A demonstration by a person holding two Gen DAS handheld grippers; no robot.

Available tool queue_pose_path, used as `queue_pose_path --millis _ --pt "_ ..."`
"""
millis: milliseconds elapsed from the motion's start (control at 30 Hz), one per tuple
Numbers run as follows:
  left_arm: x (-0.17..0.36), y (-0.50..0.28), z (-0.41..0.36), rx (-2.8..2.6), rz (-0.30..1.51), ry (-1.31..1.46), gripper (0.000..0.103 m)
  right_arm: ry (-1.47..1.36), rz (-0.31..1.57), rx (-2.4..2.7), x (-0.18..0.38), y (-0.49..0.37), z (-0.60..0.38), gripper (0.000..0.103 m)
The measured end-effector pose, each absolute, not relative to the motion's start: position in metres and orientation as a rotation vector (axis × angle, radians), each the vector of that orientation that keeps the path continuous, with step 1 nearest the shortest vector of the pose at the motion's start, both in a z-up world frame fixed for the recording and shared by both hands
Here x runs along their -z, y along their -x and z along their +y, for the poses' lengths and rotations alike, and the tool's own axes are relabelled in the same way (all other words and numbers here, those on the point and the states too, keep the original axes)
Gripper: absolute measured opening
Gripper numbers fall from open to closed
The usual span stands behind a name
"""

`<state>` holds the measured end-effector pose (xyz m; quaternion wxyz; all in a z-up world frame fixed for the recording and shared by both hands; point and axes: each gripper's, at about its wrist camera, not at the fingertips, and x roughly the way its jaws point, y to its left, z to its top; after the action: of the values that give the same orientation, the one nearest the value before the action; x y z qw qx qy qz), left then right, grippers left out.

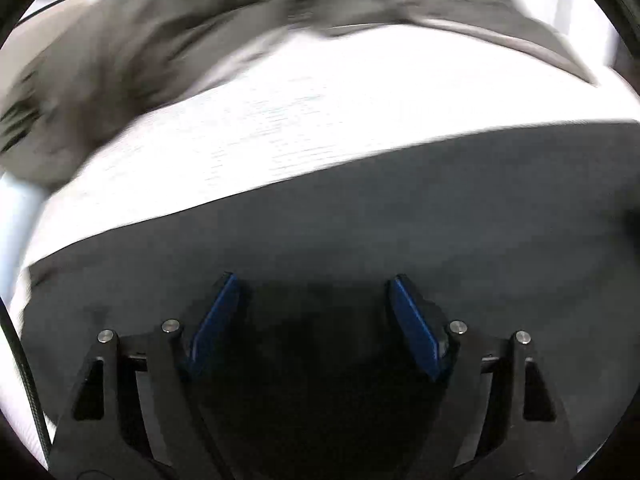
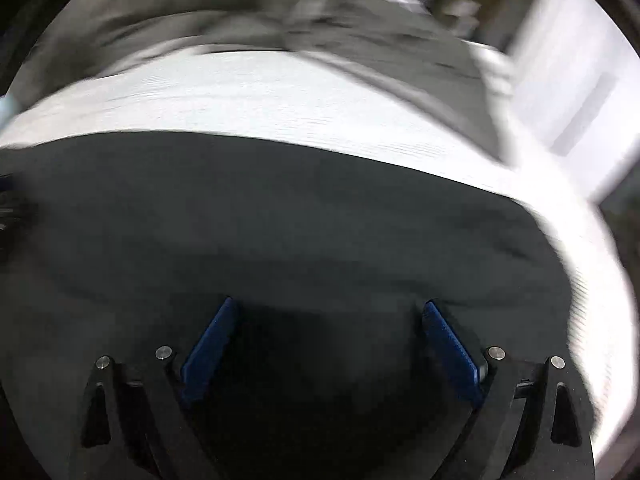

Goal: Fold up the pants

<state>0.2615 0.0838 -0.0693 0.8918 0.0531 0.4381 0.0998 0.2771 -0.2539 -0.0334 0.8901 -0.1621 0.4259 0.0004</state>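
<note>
Dark charcoal pants (image 1: 360,220) lie flat on a white surface (image 1: 320,112), filling the lower half of the left wrist view. My left gripper (image 1: 312,284) hovers over them, open, nothing between its blue pads (image 1: 216,320). The same pants (image 2: 280,220) fill the lower half of the right wrist view, with a soft crease near their right edge. My right gripper (image 2: 328,304) is open wide above the cloth, its blue pads (image 2: 452,348) apart and empty. Both views are motion-blurred.
A second, grey-brown garment (image 1: 140,52) lies crumpled along the far side of the white surface; it also shows in the right wrist view (image 2: 240,12). The white surface (image 2: 280,96) ends at the right, with a pale panel (image 2: 568,80) beyond. A black cable (image 1: 24,368) hangs at left.
</note>
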Motion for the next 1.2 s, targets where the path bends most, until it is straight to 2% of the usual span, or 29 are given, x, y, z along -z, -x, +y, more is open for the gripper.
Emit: queue_pose_path --millis 100,167,300,400,500,600,700,833,933,1000,1200 --pt "0.065 -0.254 0.111 -0.200 0.910 0.026 0.077 0.233 0.889 0.138 0.036 -0.280 -0.304 0.094" --pt "0.057 -0.249 0.105 -0.203 0.889 0.034 0.071 0.173 0.876 0.102 0.031 -0.272 -0.312 0.093" --pt "0.042 -0.248 0.069 -0.019 0.842 0.106 0.071 0.210 0.829 0.001 0.013 -0.259 -0.276 0.093" --pt "0.047 -0.264 0.019 0.072 0.858 0.001 0.071 0.211 0.821 -0.151 0.008 -0.267 -0.234 0.093" --pt "0.064 -0.280 -0.011 0.052 0.909 -0.107 0.071 0.333 0.820 -0.198 0.016 -0.275 -0.184 0.093" --pt "0.071 -0.293 -0.007 0.029 0.917 -0.085 0.075 0.390 0.882 -0.200 0.034 -0.310 -0.170 0.093" --pt "0.071 -0.294 0.017 -0.029 0.905 -0.062 0.076 0.424 0.868 -0.054 0.039 -0.337 -0.217 0.094" --pt "0.072 -0.296 0.057 -0.180 0.896 -0.039 0.076 0.203 0.888 0.207 0.034 -0.351 -0.325 0.090" --pt "0.072 -0.293 0.073 -0.203 0.894 0.013 0.076 0.232 0.858 0.310 0.031 -0.341 -0.336 0.092" --pt "0.068 -0.292 0.073 -0.202 0.885 0.003 0.071 0.249 0.852 0.269 0.025 -0.330 -0.325 0.092" --pt "0.047 -0.258 0.022 0.078 0.829 0.011 0.072 0.177 0.802 -0.035 0.001 -0.250 -0.263 0.092"
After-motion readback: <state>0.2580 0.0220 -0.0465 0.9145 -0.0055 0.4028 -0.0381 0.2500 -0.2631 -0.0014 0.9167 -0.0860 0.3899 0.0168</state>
